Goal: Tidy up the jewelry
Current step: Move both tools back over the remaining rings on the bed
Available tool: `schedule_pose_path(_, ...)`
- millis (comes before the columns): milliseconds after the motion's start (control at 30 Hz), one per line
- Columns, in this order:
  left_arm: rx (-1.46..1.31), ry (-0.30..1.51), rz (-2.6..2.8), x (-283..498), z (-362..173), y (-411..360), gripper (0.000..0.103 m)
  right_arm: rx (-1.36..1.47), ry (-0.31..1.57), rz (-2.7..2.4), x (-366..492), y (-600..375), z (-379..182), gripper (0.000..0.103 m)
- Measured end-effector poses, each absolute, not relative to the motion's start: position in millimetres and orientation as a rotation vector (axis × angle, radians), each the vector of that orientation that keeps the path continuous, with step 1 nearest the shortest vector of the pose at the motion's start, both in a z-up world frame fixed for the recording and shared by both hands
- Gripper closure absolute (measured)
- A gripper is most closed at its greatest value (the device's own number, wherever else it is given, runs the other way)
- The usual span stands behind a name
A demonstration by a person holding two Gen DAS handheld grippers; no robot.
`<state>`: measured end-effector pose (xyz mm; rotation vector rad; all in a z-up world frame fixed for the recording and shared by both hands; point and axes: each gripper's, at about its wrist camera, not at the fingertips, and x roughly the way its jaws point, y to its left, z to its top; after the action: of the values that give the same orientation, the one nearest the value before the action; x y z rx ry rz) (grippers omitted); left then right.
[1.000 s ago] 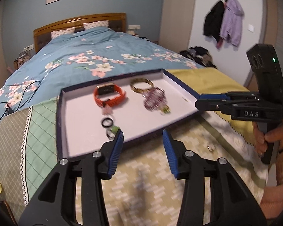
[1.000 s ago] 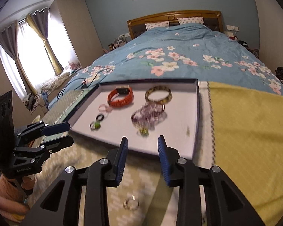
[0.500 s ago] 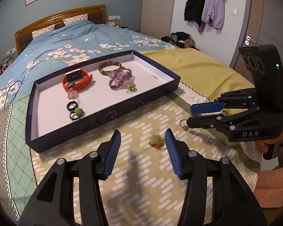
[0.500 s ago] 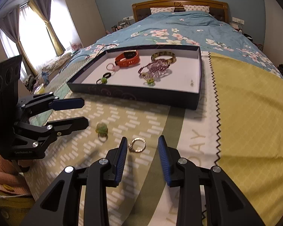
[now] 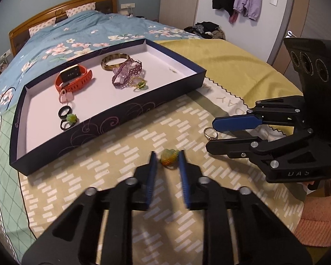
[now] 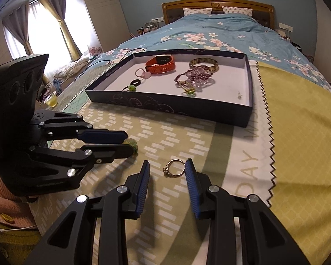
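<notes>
A: Where were the two loose pieces, measured from the tray (image 5: 143,108)?

B: Both lay on the patterned cloth (image 5: 125,152) in front of the tray's near wall, outside it. The green flower ring (image 5: 169,157) sat between the blue fingers of the left gripper (image 5: 166,158); the gold ring (image 6: 174,168) lay a little further to the right, between the fingers of the right gripper (image 6: 166,168).

A: And had either pair of fingers closed?

B: No. The left fingers stood apart but close to each side of the flower ring — whether they touched it I couldn't tell. The right fingers were wide apart, clear of the gold band.

A: How should the grasp go?

B: My judgement: keep the tips low against the cloth and close slowly and squarely, since a thin band lying flat could skid or tip out. Take the flower ring by its bulky top.

A: Then into the tray?

B: Likely beside the black rings (image 5: 65,117) near its left end, well clear of the orange watch (image 5: 74,77) and the purple bracelet (image 5: 126,72).
</notes>
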<state>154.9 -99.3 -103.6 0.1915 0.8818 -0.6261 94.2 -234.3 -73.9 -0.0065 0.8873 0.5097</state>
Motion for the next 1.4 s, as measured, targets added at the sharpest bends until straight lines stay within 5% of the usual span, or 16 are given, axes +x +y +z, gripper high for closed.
schedule_pose_path(700,0.116,0.868,-0.549,142.9,-99.9,-59.5,0.086,-0.085,0.869,0.48,85.4,-216.6,-73.7,0.071)
schedule_pose_path(1133,0.096,0.858,-0.56,140.9,-97.4,-55.6,0.076,-0.121,0.867,0.441,81.0,-227.9,-73.8,0.088)
schedule_pose_path(1400,0.099,0.864,-0.567,140.8,-98.2,-57.5,0.072,-0.078,0.869,0.432,84.3,-232.0,-73.7,0.077)
